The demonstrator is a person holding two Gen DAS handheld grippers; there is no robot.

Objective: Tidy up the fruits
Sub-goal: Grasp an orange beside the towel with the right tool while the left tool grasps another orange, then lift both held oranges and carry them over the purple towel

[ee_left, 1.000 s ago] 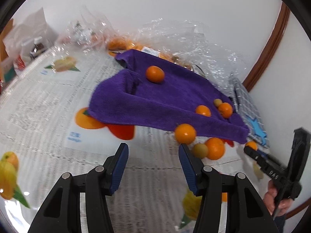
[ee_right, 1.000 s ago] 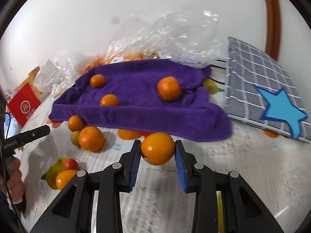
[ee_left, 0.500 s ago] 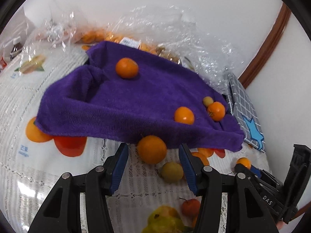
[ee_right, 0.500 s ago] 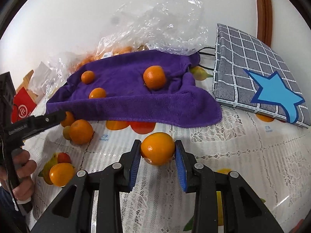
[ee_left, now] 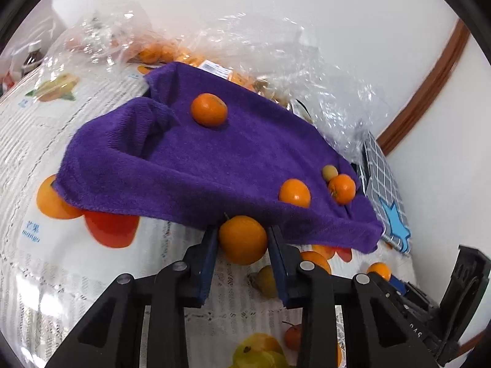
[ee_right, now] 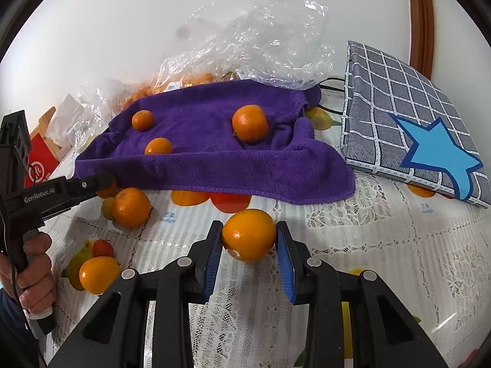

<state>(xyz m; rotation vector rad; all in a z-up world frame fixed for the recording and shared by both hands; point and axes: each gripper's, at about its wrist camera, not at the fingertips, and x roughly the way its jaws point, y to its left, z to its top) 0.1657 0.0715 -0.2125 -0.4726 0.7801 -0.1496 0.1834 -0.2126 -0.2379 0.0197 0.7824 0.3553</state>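
A purple towel (ee_left: 214,159) lies on the fruit-print tablecloth with three oranges (ee_left: 209,109) and a small yellowish fruit (ee_left: 330,171) on it. At its front edge my left gripper (ee_left: 242,231) is closing its jaws on a loose orange (ee_left: 242,242), and the blue pads touch both sides of it. My right gripper (ee_right: 248,228) is shut on another orange (ee_right: 248,236), held just above the cloth in front of the towel (ee_right: 230,159). More loose oranges (ee_right: 131,207) lie to the left.
A grey checked cushion (ee_right: 399,107) with a blue star lies to the right of the towel. Crumpled clear plastic bags (ee_right: 260,40) holding oranges sit behind it against the wall. A red box (ee_right: 40,165) is at far left. A hand (ee_right: 33,270) grips the left tool.
My left gripper moved up to the towel's front edge and closed its jaws around a loose orange. My right gripper kept its orange and stayed in place.
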